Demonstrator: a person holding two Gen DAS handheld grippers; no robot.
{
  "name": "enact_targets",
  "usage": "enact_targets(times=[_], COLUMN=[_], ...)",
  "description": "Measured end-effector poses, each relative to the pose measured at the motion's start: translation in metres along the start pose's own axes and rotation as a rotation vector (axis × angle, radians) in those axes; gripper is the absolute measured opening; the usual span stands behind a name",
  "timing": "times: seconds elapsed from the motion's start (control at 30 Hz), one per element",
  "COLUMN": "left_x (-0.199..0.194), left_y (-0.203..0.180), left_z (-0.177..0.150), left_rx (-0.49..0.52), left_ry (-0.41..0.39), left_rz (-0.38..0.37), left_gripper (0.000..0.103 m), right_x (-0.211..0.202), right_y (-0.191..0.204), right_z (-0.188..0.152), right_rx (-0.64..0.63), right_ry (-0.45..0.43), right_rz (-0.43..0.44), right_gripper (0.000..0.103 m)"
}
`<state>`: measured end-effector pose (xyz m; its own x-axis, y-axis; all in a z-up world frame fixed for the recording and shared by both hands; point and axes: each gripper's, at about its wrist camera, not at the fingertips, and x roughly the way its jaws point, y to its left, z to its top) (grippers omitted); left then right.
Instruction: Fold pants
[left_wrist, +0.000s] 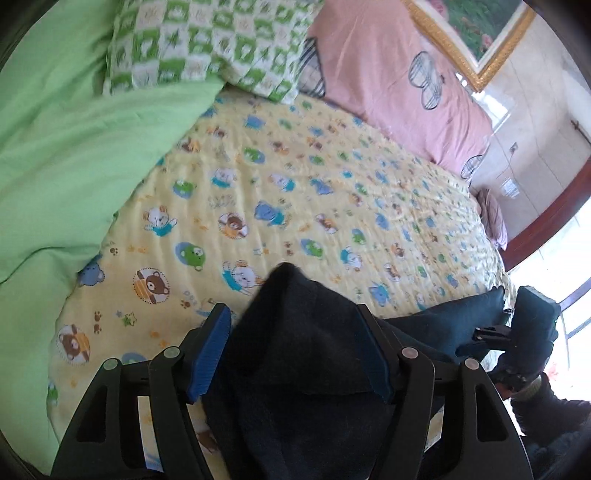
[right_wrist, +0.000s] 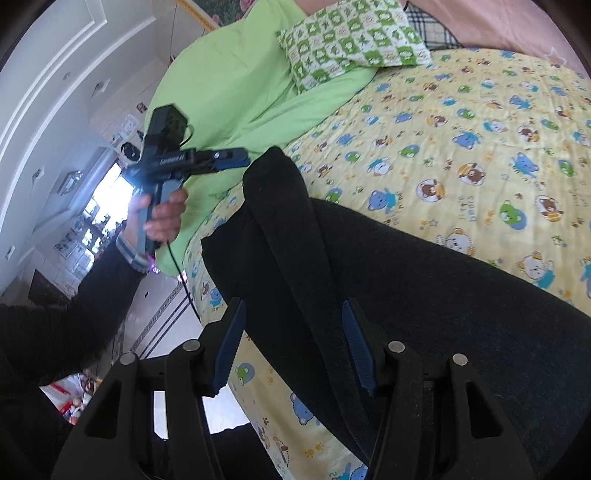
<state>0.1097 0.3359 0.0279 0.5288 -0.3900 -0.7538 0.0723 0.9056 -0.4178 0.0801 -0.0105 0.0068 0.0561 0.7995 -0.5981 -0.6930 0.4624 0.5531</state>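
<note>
Blue-padded fingers of the left gripper stand spread wide, released, with dark pants lying between them untouched by either pad. Likewise the right gripper is unclenched, straddling a ridge of the pants. Beyond, the garment lies bunched near the edge of a yellow bear-print bedsheet. Folding looks barely begun or midway; smoothing remains. Farther off lie a green duvet and checked pillow.

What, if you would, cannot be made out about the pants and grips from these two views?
- Left wrist view: the pants hide whether the left hand-held gripper pinches them.
- Right wrist view: the pants' lower end is cut off by the frame edge.
- Right hand-held gripper: contact with the cloth is unclear.
</note>
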Motion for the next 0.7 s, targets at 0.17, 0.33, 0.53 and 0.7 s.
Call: enact_targets(times=[0.17, 0.33, 0.53, 0.7], left_x=[0.026, 0.041, 0.023, -0.009], left_y=[0.017, 0.011, -0.005, -0.020], left_z=[0.013, 0.016, 0.007, -0.012], left_rx=[-0.014, 0.016, 0.052, 0.069], left_ry=[0.099, 0.129, 0.048, -0.035], left_rz=[-0.074, -0.096, -0.033, -0.018], left_gripper=[0.068, 0.061, 0.015, 0.008], right_x=[0.014, 0.029, 0.046, 0.032], right_y=[-0.005, -0.013, -0.009, 0.007], right_z=[0.008, 0.015, 0.014, 0.012], right_rx=[0.001, 0.019, -0.020, -0.082], right_ry=[0.042, 0.077, 0.124, 0.065], right_rz=[0.011, 0.034, 0.000, -0.013], right_gripper=[0.056, 0.056, 0.007, 0.007])
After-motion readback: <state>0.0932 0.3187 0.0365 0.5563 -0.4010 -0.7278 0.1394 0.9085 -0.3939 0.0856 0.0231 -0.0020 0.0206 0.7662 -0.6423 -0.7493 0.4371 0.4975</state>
